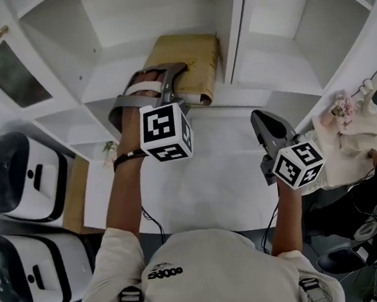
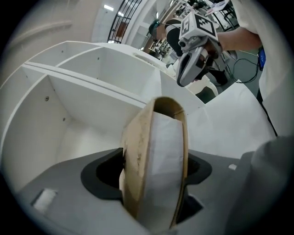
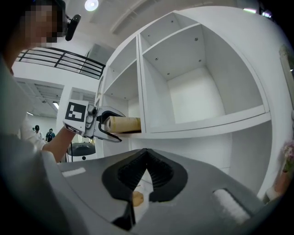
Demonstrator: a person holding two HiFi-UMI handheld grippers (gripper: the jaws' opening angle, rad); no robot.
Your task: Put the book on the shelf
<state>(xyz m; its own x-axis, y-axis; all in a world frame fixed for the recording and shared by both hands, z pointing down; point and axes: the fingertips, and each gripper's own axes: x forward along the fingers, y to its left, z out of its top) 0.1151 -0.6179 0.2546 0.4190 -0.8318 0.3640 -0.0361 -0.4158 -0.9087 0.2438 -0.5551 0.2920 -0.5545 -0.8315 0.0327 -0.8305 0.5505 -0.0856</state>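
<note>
A thick tan book point(image 1: 189, 63) lies flat, its far part inside the left cubby of the white shelf unit point(image 1: 236, 34). My left gripper point(image 1: 177, 71) is turned on its side, one jaw over the book's near end and one under it. In the left gripper view the book point(image 2: 158, 156) stands between the jaws with dark gaps on both sides, so the left gripper point(image 2: 156, 172) is open. From the right gripper view the book point(image 3: 124, 124) sits level with the shelf board. My right gripper point(image 1: 259, 114) hovers over the table, shut and empty, its pads meeting point(image 3: 146, 158).
The white table point(image 1: 212, 185) runs up to the shelf's foot. Two white and black machines point(image 1: 17, 178) stand at the left. A small bunch of flowers point(image 1: 341, 107) and cluttered items are at the right. The right cubby point(image 3: 202, 87) holds nothing.
</note>
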